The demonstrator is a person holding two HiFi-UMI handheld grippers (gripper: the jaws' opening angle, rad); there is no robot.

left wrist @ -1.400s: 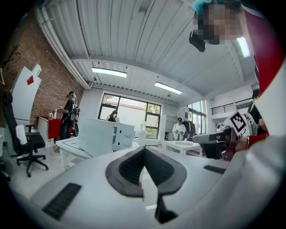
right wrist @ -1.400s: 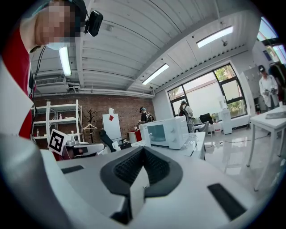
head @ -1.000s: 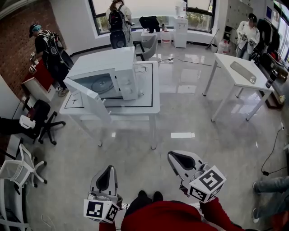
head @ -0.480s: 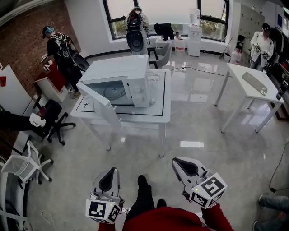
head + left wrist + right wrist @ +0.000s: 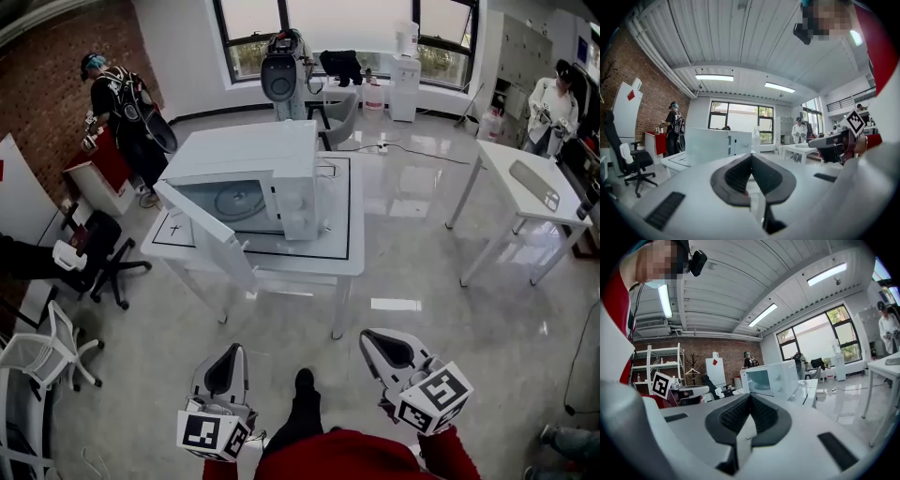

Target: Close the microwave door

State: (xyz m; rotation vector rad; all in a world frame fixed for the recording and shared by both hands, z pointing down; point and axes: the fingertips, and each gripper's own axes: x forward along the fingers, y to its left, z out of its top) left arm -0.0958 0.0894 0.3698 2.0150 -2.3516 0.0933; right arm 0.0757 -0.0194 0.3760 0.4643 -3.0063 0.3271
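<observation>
A white microwave (image 5: 267,173) stands on a white table (image 5: 342,255) ahead of me. Its door (image 5: 208,236) hangs wide open, swung out past the table's near-left edge, and the glass turntable shows inside. Both grippers are held low near my body, well short of the table. The left gripper (image 5: 229,352) is shut and empty, and the right gripper (image 5: 373,337) is also shut with nothing in it. In the left gripper view the shut jaws (image 5: 751,157) point at the door (image 5: 705,145). In the right gripper view the jaws (image 5: 749,397) point toward the microwave (image 5: 776,378).
A second white table (image 5: 525,192) stands at the right. Office chairs (image 5: 94,258) and a white chair (image 5: 47,352) sit at the left. People stand at the back by a red counter (image 5: 94,169) and the windows. Glossy floor lies between me and the table.
The table and microwave have drawn nearer and sit lower in the head view as I step forward. Both grippers stay shut and keep their pose; the door remains open.
</observation>
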